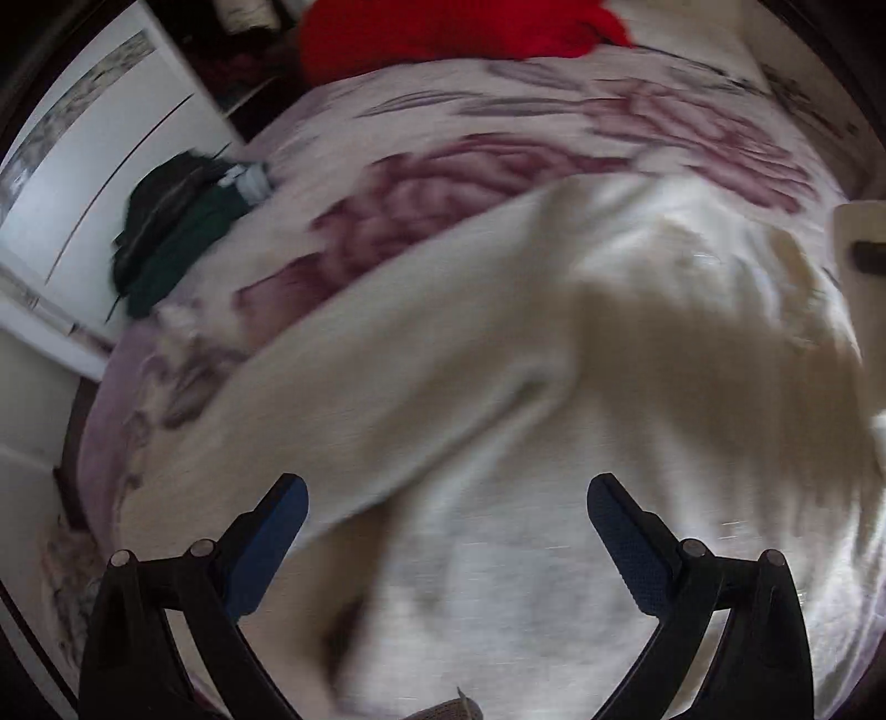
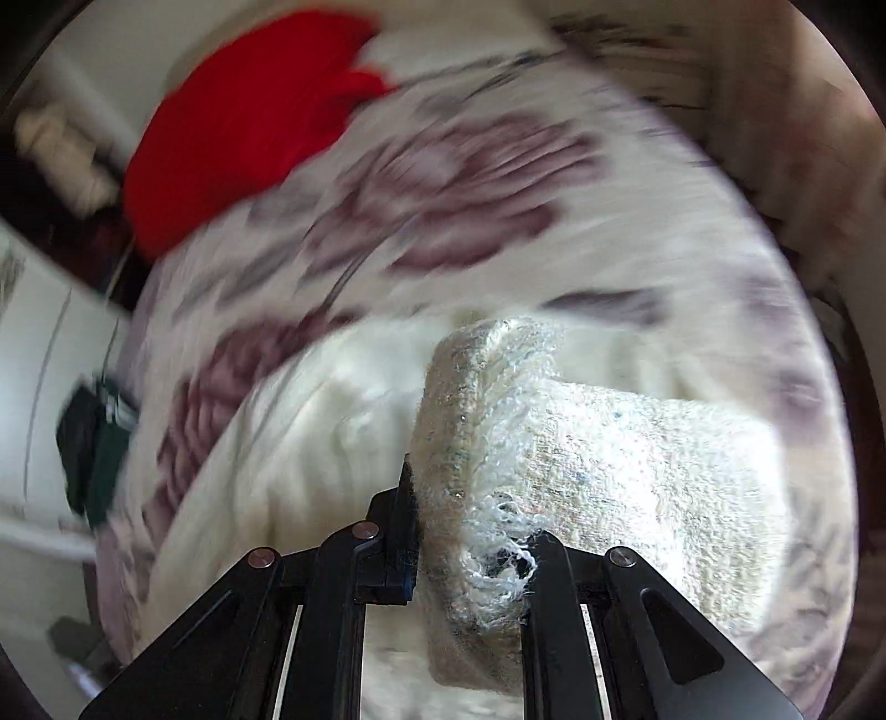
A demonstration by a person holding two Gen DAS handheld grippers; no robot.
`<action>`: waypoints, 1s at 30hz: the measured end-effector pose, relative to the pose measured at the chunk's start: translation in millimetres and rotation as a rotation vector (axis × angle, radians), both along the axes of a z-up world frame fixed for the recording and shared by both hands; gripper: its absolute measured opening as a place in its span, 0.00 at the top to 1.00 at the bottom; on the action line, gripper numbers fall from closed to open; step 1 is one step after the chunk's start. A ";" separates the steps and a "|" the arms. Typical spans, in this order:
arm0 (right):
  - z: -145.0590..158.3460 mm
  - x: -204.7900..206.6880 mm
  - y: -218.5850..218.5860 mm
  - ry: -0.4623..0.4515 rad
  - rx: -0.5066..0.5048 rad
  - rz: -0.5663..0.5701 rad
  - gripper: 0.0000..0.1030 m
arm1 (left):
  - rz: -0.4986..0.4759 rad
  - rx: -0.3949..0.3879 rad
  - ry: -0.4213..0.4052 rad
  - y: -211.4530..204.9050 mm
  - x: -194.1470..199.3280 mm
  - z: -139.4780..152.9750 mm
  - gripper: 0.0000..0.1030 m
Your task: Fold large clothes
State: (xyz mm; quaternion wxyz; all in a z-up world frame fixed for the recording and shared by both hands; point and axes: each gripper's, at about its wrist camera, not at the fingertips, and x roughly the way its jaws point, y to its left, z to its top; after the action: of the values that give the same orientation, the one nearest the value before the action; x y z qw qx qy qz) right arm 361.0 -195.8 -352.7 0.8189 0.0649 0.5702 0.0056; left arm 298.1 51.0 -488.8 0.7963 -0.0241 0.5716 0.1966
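Observation:
A large cream knit garment [image 1: 498,343] lies spread on the flowered bedspread [image 1: 443,166]. My left gripper [image 1: 446,531] is open and empty, its blue-padded fingers just above the cream cloth. My right gripper [image 2: 470,520] is shut on a thick folded edge of the cream garment [image 2: 554,443], with frayed threads hanging between the fingers; the rest of the garment [image 2: 332,399] trails off to the left over the bedspread [image 2: 470,183]. Both views are motion-blurred.
A red garment [image 1: 443,27] lies at the far end of the bed, and also shows in the right wrist view [image 2: 232,122]. A dark green and black clothes pile [image 1: 171,227] sits at the bed's left edge. A white wardrobe [image 1: 83,166] stands to the left.

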 end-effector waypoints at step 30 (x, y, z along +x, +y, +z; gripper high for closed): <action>-182.1 -23.8 160.0 0.450 0.275 0.064 0.35 | 1.043 -0.805 -0.299 243.3 -154.0 -122.1 0.17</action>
State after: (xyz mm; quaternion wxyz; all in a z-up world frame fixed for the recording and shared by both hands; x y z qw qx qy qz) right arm 337.3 -35.8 -534.8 0.6544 0.1573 0.7336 0.0943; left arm 144.1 294.3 -610.9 0.5968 -0.6186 0.3973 0.3215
